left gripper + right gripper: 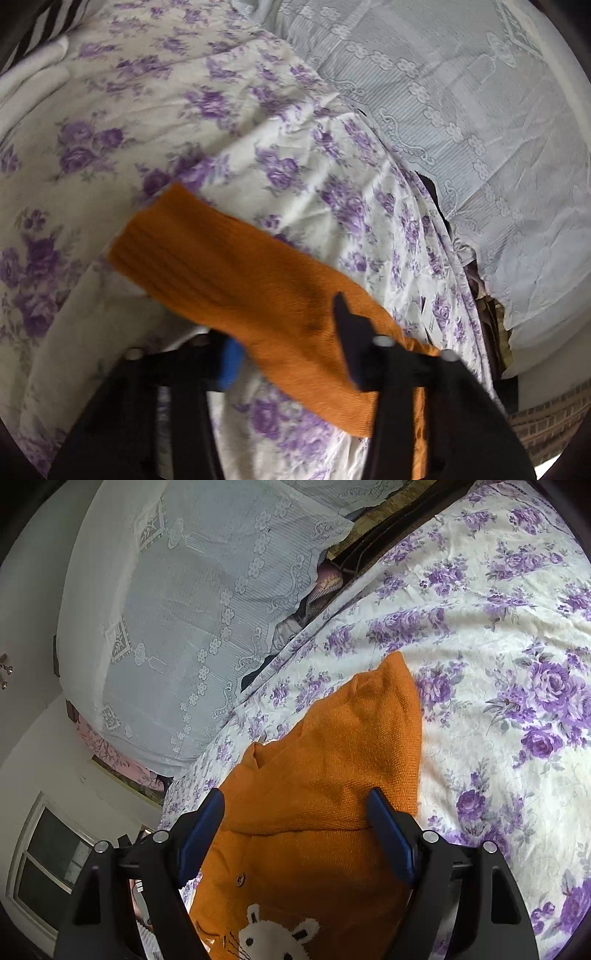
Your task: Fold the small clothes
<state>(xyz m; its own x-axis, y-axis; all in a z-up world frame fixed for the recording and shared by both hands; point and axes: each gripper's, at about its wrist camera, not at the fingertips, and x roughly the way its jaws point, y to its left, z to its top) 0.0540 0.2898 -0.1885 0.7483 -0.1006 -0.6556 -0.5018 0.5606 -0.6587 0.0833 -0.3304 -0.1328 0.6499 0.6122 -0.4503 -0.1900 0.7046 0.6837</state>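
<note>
Black claw arms fill the bottom of both views. On the left claw (291, 354), the fingers sit close together with an orange sleeve (236, 269) running between them; one dark finger (349, 332) overlaps the knit and the blue pad (229, 363) meets its other edge, so the claw looks clamped on the sleeve, though blur hides the exact contact. From the claw the sleeve stretches away up and to the left, its ribbed cuff farthest out, over the floral sheet (303, 177) of the bed.

On the right claw (295, 830), the blue pads (391, 842) stand wide apart and press on nothing. An orange sweater (325, 775) lies flat on the sheet under and between them, extending beyond the fingertips, with a small button and a white rabbit motif (280, 938) close to the camera. White lace cloth (177, 609) drapes over something just beyond the bed's edge.
</note>
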